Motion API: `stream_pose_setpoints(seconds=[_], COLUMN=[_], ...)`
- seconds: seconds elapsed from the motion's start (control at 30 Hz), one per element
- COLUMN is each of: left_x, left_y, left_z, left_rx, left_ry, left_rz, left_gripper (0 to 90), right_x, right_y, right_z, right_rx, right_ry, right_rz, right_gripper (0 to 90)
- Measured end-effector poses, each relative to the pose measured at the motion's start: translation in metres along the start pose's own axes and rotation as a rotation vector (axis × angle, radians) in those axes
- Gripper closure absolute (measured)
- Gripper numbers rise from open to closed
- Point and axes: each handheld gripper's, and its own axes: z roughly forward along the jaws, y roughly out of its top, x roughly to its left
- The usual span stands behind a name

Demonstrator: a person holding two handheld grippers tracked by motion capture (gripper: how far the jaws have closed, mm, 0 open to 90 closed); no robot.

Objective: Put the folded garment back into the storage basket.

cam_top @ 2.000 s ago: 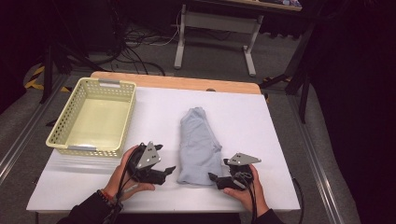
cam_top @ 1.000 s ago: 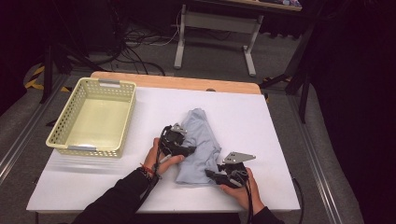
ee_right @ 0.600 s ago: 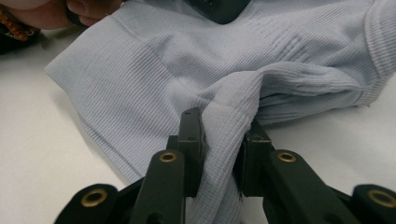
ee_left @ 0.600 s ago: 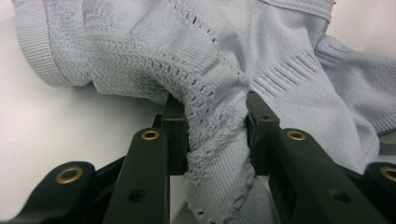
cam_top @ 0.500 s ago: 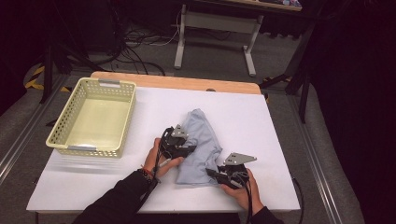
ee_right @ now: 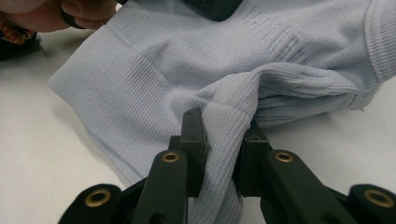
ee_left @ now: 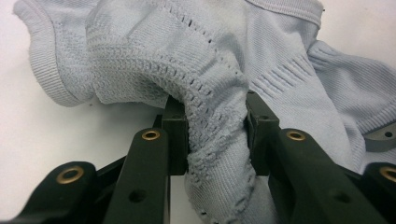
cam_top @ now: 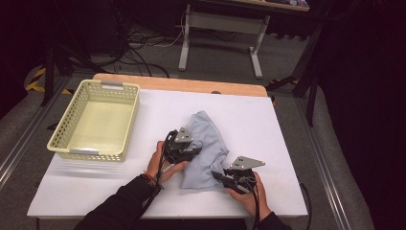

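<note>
Since a moment ago our left gripper (cam_top: 191, 154) has nudged only slightly along the pale blue knit garment (cam_top: 206, 148), its jaws just having been closing on a bunched fold. Nearest us, our right gripper (cam_top: 221, 176) pinches the garment's near hem, jaws likewise just narrowed, cloth squeezed between its pads. Beyond both, the rest of the garment lies crumpled on the white table (cam_top: 249, 115); far left of our left gripper sits the yellow basket (cam_top: 72, 143).

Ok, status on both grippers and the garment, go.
Left gripper shut on knit garment. Right gripper shut on its ribbed edge. Basket off left, nothing in the way.
</note>
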Motion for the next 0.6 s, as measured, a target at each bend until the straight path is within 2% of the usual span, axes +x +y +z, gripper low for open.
stream_pose_setpoints(seconds=[0.23, 0.6], left_x=[-0.005, -0.002], left_y=[0.003, 0.007], left_z=[-0.009, -0.020], left_rx=[-0.003, -0.019], left_ry=[0.020, 0.031], left_rz=[0.047, 0.049], left_gripper=[67.9, 67.9], right_x=[0.007, 0.014], right_y=[0.003, 0.012], right_z=[-0.001, -0.003], right_rx=[-0.015, -0.042], right_ry=[-0.007, -0.019], right_rz=[-0.017, -0.039], right_gripper=[76.6, 76.6])
